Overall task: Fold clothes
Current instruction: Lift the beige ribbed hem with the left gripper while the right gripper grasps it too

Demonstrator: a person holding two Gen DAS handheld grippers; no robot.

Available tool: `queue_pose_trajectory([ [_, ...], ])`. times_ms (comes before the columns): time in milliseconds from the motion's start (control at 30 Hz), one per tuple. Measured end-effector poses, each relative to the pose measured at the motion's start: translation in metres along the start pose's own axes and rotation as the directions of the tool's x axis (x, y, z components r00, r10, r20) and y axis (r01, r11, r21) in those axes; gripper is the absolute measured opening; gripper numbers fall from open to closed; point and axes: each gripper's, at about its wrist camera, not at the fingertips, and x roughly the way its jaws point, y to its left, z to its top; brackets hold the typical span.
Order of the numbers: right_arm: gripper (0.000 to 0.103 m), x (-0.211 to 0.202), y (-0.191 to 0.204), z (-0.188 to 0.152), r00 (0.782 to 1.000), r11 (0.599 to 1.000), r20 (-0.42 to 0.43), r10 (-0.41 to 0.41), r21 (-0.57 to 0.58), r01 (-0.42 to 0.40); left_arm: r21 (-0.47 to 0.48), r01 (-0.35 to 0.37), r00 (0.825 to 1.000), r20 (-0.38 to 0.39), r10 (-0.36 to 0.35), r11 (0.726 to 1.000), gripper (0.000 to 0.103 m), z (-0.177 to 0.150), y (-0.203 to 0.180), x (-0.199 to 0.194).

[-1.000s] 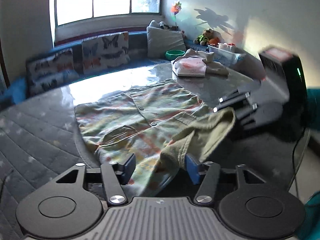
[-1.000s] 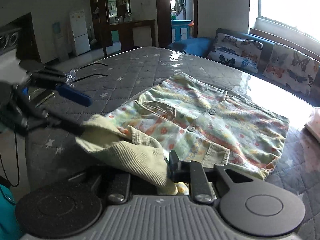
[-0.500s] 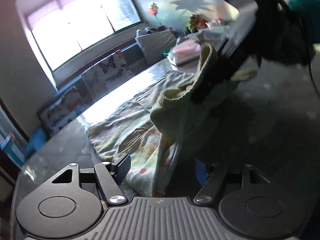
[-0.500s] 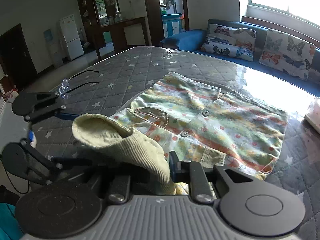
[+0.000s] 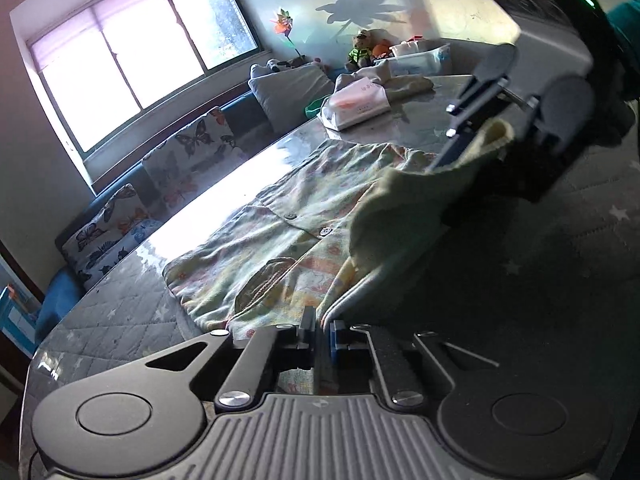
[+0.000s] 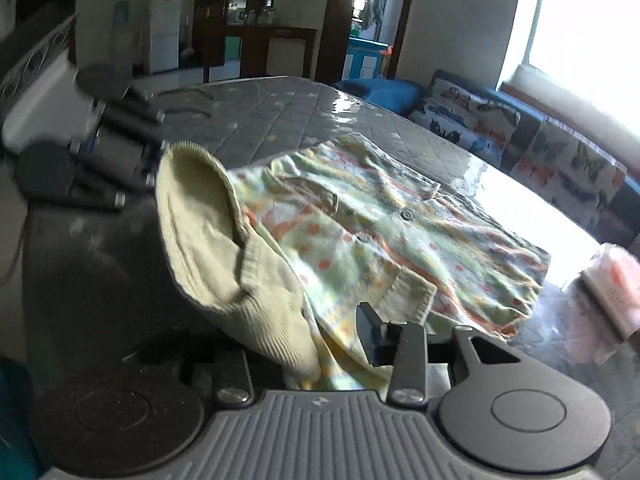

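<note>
A small pastel patterned button shirt (image 5: 280, 236) lies mostly flat on a grey quilted mattress (image 5: 120, 320); it also shows in the right wrist view (image 6: 420, 240). Its near edge with the pale green ribbed sleeve (image 6: 224, 248) is lifted off the mattress. My left gripper (image 5: 322, 330) is shut on the shirt's near hem. My right gripper (image 6: 320, 344) is shut on the ribbed sleeve end and holds it up; it shows in the left wrist view (image 5: 472, 152) at the right, above the shirt. The left gripper shows blurred at the left of the right wrist view (image 6: 132, 168).
A pink-and-white packet (image 5: 356, 106) and folded clothes (image 5: 404, 82) lie at the mattress's far end. Butterfly cushions (image 5: 188, 148) line a blue bench under the window. Toys and a plastic box (image 5: 424, 54) stand behind. Hangers (image 6: 188, 100) lie at the mattress's far left.
The left gripper's jaws, open a second ago, have closed on the shirt's hem. Both grippers have lifted the near edge and the ribbed sleeve up off the mattress.
</note>
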Motion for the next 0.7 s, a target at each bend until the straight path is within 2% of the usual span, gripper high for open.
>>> queue_pose_trajectory([
  [133,0.039,-0.003,0.006,-0.018,0.998,0.997,0.005,-0.057,-0.057,0.057,-0.026,0.005,1.000,-0.001,-0.005,1.000,0.007,-0.002,0.003,-0.003],
  [267,0.038,-0.006,0.006,-0.033,0.995,0.993,0.016,-0.103,-0.059,0.104,-0.046,-0.001,1.000,-0.002,0.001,0.999,0.007,-0.002,0.004,-0.007],
  [400,0.026,-0.015,0.010,-0.044,0.988,0.985,0.030,-0.153,-0.075,0.154,-0.070,-0.010,1.000,-0.003,0.010,0.997,0.007,-0.003,0.004,-0.010],
  [567,0.006,-0.026,0.018,-0.051,0.984,0.980,0.033,-0.176,-0.091,0.178,-0.092,-0.002,1.000,0.006,0.003,0.996,0.006,-0.004,0.001,-0.017],
  [700,0.004,-0.041,0.017,-0.045,0.991,0.988,0.038,-0.131,-0.079,0.134,-0.111,-0.005,1.000,0.027,0.008,0.994,0.006,-0.001,0.002,-0.036],
])
